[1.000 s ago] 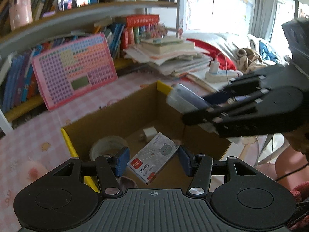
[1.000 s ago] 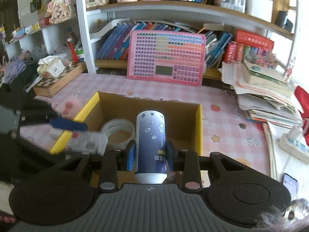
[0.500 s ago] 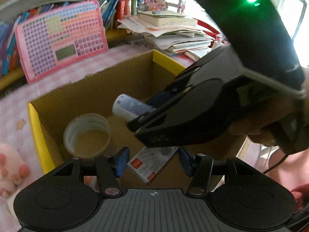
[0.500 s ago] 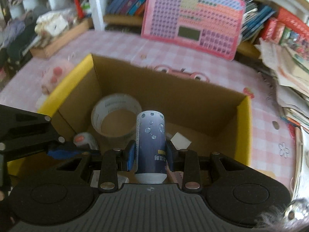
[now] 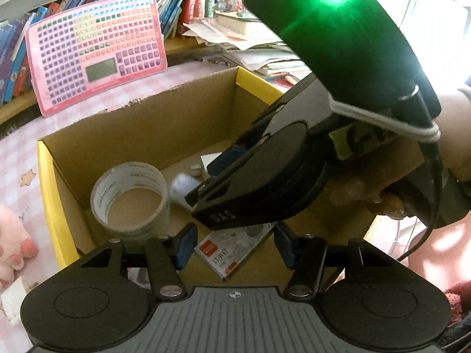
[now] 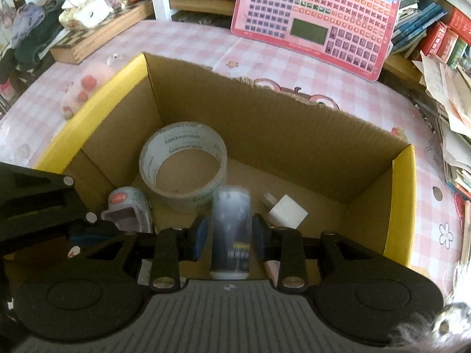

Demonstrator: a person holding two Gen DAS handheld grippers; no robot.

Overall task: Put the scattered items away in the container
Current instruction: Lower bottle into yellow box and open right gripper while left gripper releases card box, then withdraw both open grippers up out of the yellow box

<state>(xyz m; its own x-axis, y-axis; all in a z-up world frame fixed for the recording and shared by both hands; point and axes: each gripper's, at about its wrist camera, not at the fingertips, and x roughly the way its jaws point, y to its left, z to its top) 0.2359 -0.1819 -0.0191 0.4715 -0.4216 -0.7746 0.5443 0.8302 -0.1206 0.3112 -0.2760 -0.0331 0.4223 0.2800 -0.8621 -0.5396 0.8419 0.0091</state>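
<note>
I see a brown cardboard box with yellow rims on pink-and-white checked cloth. At twelve o'clock, a pink keyboard toy with multicoloured keys. The bottle is dark blue.

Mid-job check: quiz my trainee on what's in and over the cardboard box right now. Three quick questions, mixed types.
1. True or false: the clear tape roll lies inside the brown cardboard box with yellow flaps.
2. What sits between the fingers of the right gripper? A) green apple B) blue-and-white cylindrical bottle C) metal spoon
3. Name the small white object on the box floor just right of that bottle.
Key: 1 true; 2 B; 3 white square charger plug.
</note>
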